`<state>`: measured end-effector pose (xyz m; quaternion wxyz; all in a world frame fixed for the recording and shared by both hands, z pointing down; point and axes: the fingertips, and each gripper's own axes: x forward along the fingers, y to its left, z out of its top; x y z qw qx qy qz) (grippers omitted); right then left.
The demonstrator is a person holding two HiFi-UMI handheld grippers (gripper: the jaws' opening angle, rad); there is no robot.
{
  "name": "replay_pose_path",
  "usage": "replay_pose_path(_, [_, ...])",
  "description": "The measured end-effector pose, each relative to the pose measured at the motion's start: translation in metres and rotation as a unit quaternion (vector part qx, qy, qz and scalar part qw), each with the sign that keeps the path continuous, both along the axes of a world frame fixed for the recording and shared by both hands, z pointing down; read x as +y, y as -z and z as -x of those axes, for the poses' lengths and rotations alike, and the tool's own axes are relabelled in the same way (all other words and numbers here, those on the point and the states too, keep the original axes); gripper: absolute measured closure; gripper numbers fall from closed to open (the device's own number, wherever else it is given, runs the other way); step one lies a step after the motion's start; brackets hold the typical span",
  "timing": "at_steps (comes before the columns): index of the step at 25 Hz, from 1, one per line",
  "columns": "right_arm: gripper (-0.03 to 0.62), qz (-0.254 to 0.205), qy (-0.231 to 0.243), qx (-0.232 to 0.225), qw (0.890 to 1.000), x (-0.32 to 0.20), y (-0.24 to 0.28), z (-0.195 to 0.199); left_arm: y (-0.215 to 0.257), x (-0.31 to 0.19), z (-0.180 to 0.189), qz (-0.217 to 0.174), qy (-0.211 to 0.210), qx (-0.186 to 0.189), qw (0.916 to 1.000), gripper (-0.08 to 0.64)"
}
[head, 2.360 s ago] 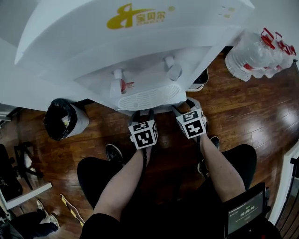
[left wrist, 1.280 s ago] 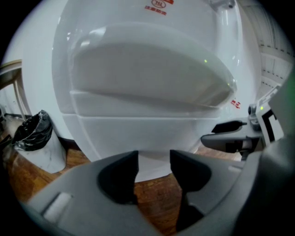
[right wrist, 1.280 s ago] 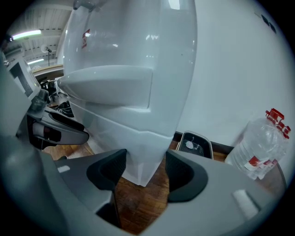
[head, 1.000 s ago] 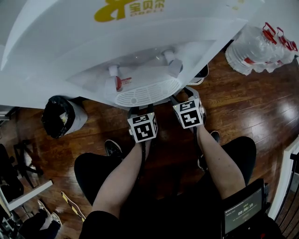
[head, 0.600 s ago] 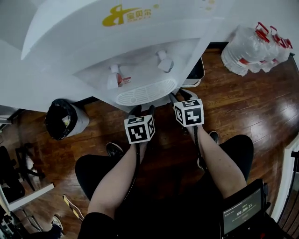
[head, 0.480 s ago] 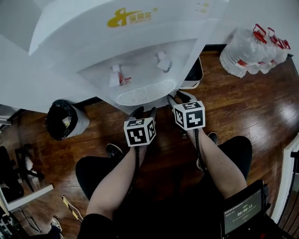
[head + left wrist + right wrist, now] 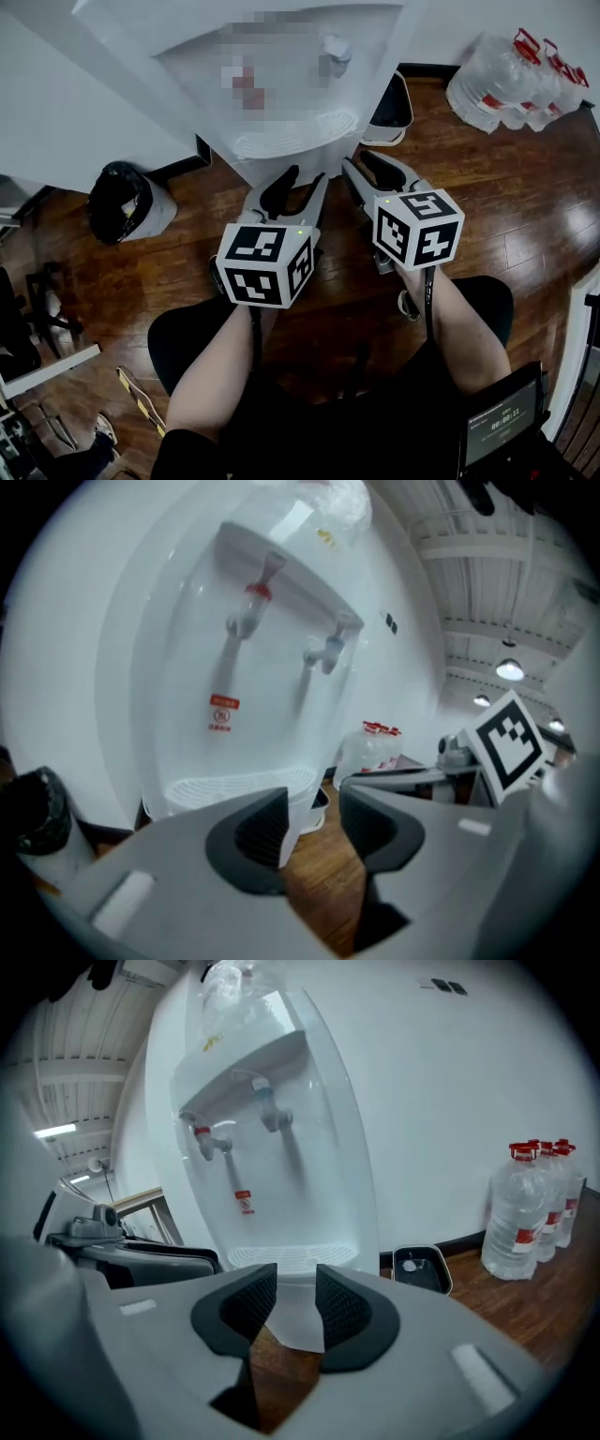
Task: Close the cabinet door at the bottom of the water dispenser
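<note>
**On the wood floor: both grippers empty in front of the dispenser**

At the wall edge of the floor (image 7: 525, 216) stands the white dispenser (image 7: 281, 84). The left gripper (image 7: 305, 178) and right gripper (image 7: 366, 167) are held side by side just short of its drip grille (image 7: 295, 131), touching nothing. Each has its jaws partly open after just closing some way. Only floorboards and the dispenser's lower front (image 7: 298, 1321) show in the gaps between the left gripper's (image 7: 314, 808) and the right gripper's (image 7: 288, 1283) jaws.

A bin (image 7: 122, 202) lined with a black bag stands on the floor to the dispenser's left. A dark tray (image 7: 392, 101) lies beside its right foot, against the wall. Clear bottles (image 7: 511, 89) with red caps cluster at the floor's far right corner, well apart from the grippers.

From the head view the dispenser's bulging upper body hides most of the lower front where the door sits. In the gripper views the jaws cover much of it, so I cannot tell whether the door lies flush. The bottles are cut off at the picture's edge, as is a screen (image 7: 502, 427) at the bottom right.
</note>
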<state>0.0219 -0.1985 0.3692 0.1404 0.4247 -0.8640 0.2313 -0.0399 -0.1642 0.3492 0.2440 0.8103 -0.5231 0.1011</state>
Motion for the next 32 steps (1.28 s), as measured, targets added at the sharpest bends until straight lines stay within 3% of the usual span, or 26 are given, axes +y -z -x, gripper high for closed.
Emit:
replay_pose_path(5, [0.466,-0.043,-0.004,0.009,0.999,0.045,0.025,-0.017,0.024,0.047,-0.008,-0.027,-0.003,0.014,0.9995,0.370])
replay_pose_path(9, [0.482,-0.072,-0.008,0.000,0.997,0.075,0.043,-0.018,0.021,0.086,-0.020,-0.063,-0.020,-0.026,0.9975,0.370])
replay_pose_path(12, [0.483,-0.109,0.005,0.012,0.994,0.095,0.053,-0.008,0.030,0.105,-0.022,-0.096,-0.014,-0.033,0.9947,0.370])
replay_pose_path(18, [0.492,-0.181,0.039,0.071,0.980,0.136,0.046,0.003,0.050,0.124,-0.024,-0.105,0.002,0.005,0.9944,0.380])
replay_pose_path(24, [0.496,-0.174,0.034,0.063,0.982,0.157,0.045,-0.009,0.059,0.141,-0.028,-0.116,0.021,0.025,0.9927,0.382])
replay_pose_path(27, [0.557,-0.188,0.027,0.050,0.981,0.165,0.054,-0.017,0.058,0.151,-0.023,-0.129,0.037,0.006,0.9909,0.390])
replay_pose_path(32, [0.577,-0.195,0.034,0.022,0.980,0.179,0.061,-0.017,0.042,0.163,-0.013,-0.130,0.071,-0.035,0.9884,0.394])
